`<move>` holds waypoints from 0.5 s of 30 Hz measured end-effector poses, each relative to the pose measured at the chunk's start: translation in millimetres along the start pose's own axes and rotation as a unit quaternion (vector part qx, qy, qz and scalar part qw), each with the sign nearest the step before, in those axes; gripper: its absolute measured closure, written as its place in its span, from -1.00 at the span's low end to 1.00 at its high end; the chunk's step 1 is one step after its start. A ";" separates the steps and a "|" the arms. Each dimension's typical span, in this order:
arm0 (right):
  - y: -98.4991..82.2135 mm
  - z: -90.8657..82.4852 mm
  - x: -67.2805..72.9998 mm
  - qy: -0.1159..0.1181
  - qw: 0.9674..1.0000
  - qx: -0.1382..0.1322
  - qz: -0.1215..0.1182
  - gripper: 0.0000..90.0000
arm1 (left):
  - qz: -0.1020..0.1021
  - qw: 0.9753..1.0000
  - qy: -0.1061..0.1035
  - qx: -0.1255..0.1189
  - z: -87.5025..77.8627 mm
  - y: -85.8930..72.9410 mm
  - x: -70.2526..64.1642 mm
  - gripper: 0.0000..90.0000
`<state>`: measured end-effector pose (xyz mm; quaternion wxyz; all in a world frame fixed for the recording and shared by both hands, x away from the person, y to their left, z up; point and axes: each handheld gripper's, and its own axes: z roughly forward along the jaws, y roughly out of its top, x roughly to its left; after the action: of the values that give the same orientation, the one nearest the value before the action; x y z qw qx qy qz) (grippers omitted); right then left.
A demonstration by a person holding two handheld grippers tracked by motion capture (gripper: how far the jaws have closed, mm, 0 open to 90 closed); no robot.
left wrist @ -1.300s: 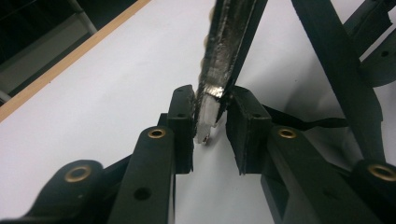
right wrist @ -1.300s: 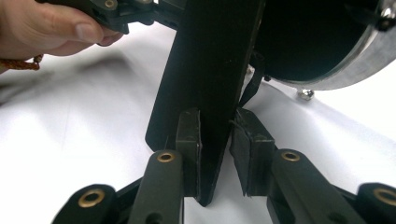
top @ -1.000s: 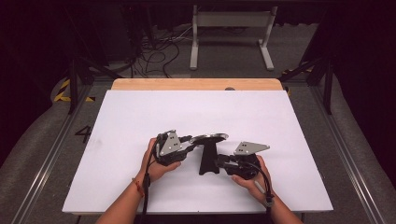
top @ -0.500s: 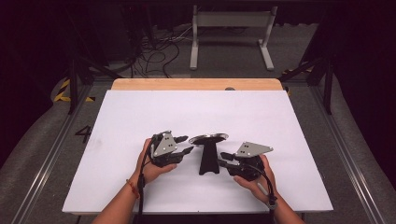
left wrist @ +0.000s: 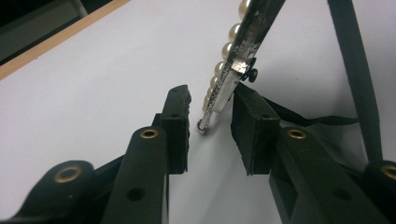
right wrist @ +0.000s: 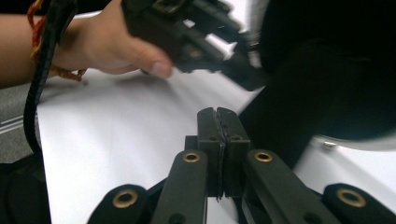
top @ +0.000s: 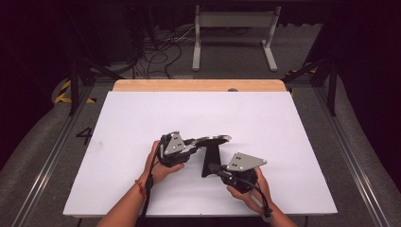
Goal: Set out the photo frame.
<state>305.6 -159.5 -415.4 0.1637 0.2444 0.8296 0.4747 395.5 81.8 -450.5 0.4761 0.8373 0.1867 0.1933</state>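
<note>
A metal clip [top: 216,138] edged with pearls [left wrist: 223,65] hangs a black strap [top: 211,158] down the white table [top: 142,118]. My left gripper [top: 198,142] has the clip's end between its jaws [left wrist: 212,93]. The jaws have just been closing. The clip leans on the right pad [left wrist: 250,121], and a gap remains at the left pad, so this gripper is open. My right gripper [top: 213,167] sits at the strap's lower end. Its pads [right wrist: 217,112] are pressed together, and nothing shows between them. The black strap [right wrist: 299,107] lies just to their right.
The white sheet covers a wooden table whose bare edge [top: 198,85] shows at the back. Beyond it stand a metal frame [top: 234,33] and cables [top: 156,52] on the floor. A person's left hand [right wrist: 116,46] with a red wrist cord holds the left gripper.
My right gripper has drawn a little back towards the near edge of the table. The strap's lower end went with it. The left gripper has stayed in place at the clip.
</note>
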 end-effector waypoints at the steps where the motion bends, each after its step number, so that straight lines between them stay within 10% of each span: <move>1: -0.9 5.6 3.6 0.000 1.000 0.004 -0.003 1.00 | -0.003 1.000 -0.003 0.000 0.0 -0.3 0.3 0.51; 9: -9.0 39.6 17.7 -0.004 0.999 0.038 -0.013 1.00 | 0.023 1.000 -0.008 0.010 0.2 2.2 -0.6 0.69; 15: -11.5 56.9 35.2 -0.056 0.997 0.048 -0.031 1.00 | 0.026 1.000 -0.003 0.015 -0.3 2.2 -1.6 0.69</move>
<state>302.3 -104.4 -455.0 0.2124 0.2521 0.8482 0.4145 394.3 80.2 -448.6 0.4591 0.8493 0.1664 0.2008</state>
